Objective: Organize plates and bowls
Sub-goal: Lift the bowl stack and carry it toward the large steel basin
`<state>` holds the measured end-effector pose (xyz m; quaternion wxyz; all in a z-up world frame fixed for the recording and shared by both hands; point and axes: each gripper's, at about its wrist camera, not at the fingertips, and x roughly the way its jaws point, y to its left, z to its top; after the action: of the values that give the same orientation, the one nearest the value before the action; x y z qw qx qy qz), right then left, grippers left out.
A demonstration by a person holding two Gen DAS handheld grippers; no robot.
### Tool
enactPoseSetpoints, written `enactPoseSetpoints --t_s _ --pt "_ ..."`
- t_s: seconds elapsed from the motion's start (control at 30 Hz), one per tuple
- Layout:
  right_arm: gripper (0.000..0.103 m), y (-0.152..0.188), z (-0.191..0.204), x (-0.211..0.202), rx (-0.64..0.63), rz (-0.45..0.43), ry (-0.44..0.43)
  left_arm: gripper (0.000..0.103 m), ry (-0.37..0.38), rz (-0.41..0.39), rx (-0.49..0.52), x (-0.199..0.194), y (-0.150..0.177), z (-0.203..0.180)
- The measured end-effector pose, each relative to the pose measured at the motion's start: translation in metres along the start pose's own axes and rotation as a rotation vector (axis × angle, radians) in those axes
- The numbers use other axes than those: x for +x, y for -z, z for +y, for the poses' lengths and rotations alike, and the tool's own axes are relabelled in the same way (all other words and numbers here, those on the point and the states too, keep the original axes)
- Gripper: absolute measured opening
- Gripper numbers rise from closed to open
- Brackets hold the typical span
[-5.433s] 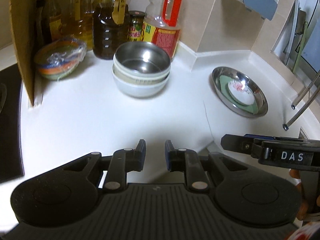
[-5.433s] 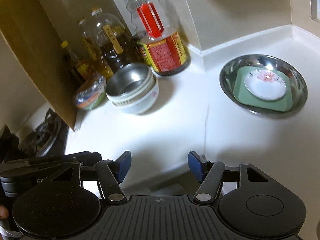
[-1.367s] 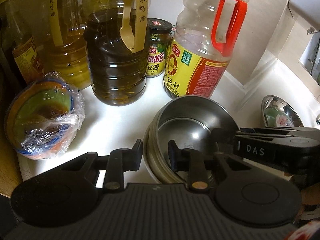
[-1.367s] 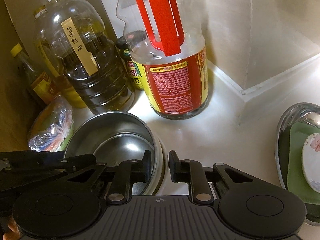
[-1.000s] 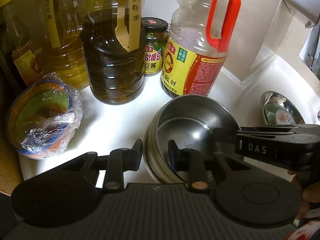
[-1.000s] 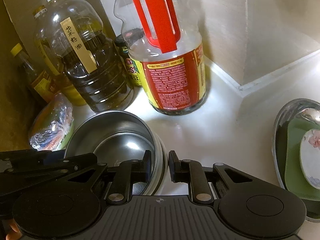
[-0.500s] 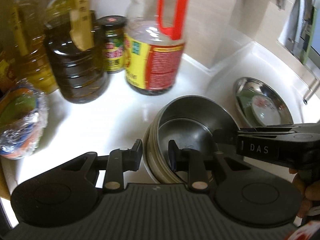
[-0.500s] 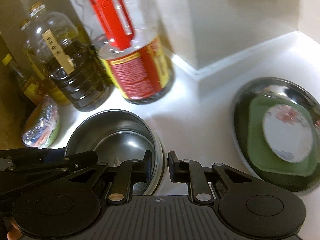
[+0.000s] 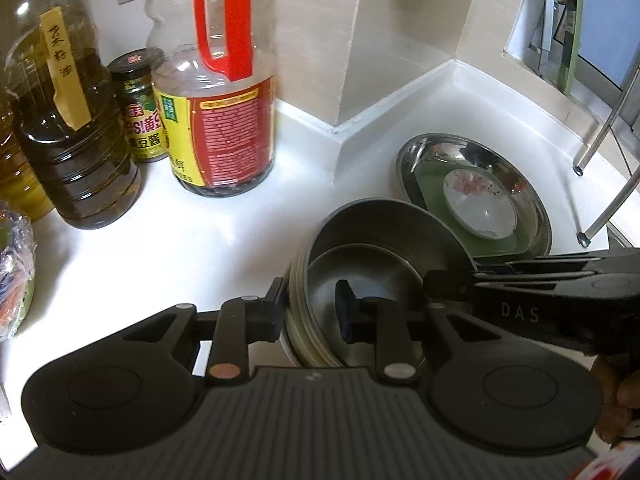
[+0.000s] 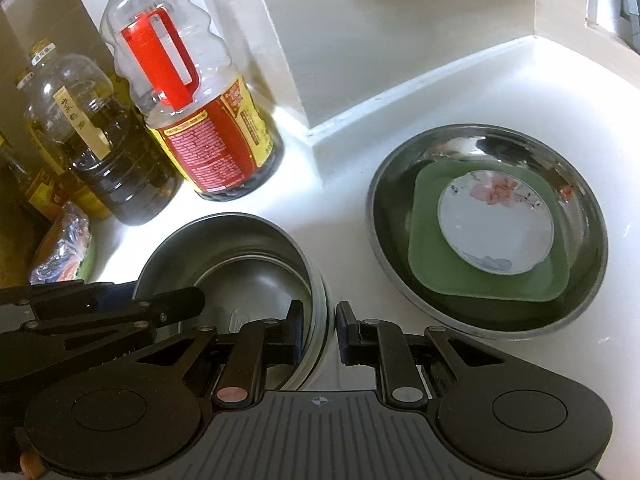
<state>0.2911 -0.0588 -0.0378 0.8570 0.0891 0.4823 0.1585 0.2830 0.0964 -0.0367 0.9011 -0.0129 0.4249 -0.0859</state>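
Note:
A stack of nested bowls, steel on top of white ones (image 9: 372, 256) (image 10: 240, 264), is held over the white counter by both grippers. My left gripper (image 9: 310, 314) is shut on its left rim. My right gripper (image 10: 318, 330) is shut on its right rim. A wide steel dish (image 9: 528, 196) (image 10: 580, 208) sits to the right. It holds a green square plate (image 9: 500, 240) (image 10: 432, 276) with a small flowered white saucer (image 9: 476, 204) (image 10: 496, 228) on it.
Oil bottles (image 9: 68, 120) (image 10: 104, 160), a red-handled bottle (image 9: 224, 92) (image 10: 192, 112) and a jar (image 9: 142, 108) stand at the back left wall. A plastic-wrapped bowl (image 9: 14, 272) (image 10: 66, 252) sits far left. A metal rack's legs (image 9: 600, 148) stand at right.
Both grippers closed on the bowl stack's rim and have carried it right, away from the bottles and toward the steel dish, which now looks nearer.

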Motion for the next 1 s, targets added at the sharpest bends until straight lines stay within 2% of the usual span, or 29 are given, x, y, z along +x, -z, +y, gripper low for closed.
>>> enactPoseSetpoints --t_s 0.23,0.4,0.63,1.0 --pt "0.017 -0.002 -0.003 -0.005 0.012 -0.018 -0.024 0.023 -0.014 0.001 -0.029 -0.008 -0.001 0.005" --pt "0.019 -0.007 -0.004 -0.008 -0.004 -0.019 -0.028 0.027 -0.007 0.012 -0.041 -0.015 0.001 0.010" --pt "0.019 -0.005 -0.003 -0.004 0.002 -0.014 -0.026 0.028 0.001 0.052 -0.048 -0.002 0.003 0.006" --pt "0.019 -0.006 -0.006 -0.001 0.028 0.005 -0.029 0.027 0.005 0.062 -0.044 0.008 0.004 0.008"
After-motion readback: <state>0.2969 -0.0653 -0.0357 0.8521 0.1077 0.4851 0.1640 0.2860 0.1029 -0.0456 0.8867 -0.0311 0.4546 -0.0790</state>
